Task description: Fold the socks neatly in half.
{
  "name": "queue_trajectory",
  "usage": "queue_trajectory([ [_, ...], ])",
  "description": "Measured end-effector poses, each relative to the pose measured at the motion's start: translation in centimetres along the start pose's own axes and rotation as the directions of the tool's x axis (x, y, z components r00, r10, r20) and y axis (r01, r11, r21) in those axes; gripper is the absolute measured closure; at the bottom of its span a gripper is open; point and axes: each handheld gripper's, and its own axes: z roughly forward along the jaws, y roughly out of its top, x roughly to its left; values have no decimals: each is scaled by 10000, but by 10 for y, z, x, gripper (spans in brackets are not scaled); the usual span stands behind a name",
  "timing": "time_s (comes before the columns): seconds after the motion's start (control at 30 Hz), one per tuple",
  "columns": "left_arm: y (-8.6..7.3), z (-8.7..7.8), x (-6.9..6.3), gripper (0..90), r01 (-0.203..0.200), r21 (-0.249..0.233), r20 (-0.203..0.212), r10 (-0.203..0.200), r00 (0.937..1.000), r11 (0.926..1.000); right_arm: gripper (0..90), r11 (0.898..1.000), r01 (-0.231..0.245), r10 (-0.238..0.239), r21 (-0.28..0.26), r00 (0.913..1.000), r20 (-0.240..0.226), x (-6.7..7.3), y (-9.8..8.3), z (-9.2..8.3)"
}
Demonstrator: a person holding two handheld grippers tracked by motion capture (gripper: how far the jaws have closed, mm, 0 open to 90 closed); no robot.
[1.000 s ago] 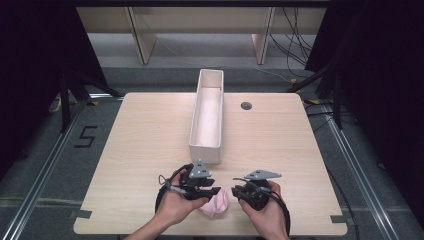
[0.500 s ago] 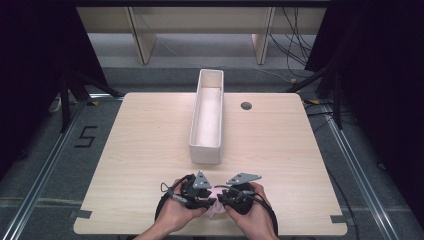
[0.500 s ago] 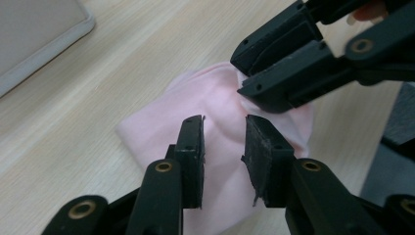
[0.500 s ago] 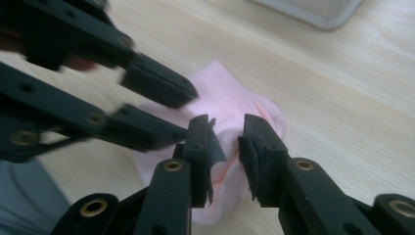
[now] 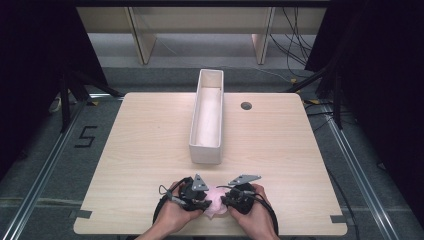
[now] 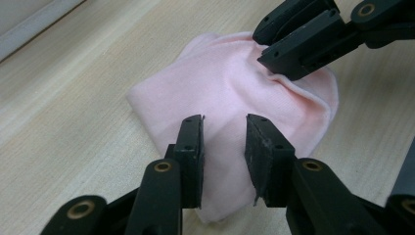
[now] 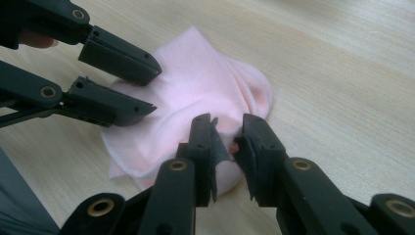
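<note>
We press both part-open grippers, left [image 6: 222, 147] and right [image 7: 226, 142], onto the folded pink cloth [image 6: 230, 93]; right jaws just closing, grasping nothing yet; white bin [image 5: 206, 120] awaits.

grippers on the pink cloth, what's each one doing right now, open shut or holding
Left gripper: open, jaws apart over the pink cloth, no grip.
Right gripper: jaws just moving, a fold of the cloth between them; a firm grip cannot be told.
</note>
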Motion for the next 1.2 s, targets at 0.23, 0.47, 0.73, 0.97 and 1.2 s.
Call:
queue_trajectory([
  [0.23,1,-15,22,516,1414,-957,-337,-1452,9888,9853,747,10000,-54,54,-60,10000,-22,1,-1,0],
  [0.47,-7,-8,33,478,2813,-772,487,-2782,9593,9565,748,9999,-110,110,16,9999,1,2,-1,0],
  [0.73,-8,2,31,467,3067,-242,862,-3037,9489,9515,751,10000,24,-24,-31,10000,30,-1,-1,1],
  [0.97,-8,6,30,524,3135,-143,992,-3106,9453,9495,755,9997,177,-177,-141,9998,35,-1,-1,2],
  [1.2,-7,8,27,666,2568,-114,835,-2550,9633,9664,756,10000,48,-48,-45,10000,54,0,-1,2],
])
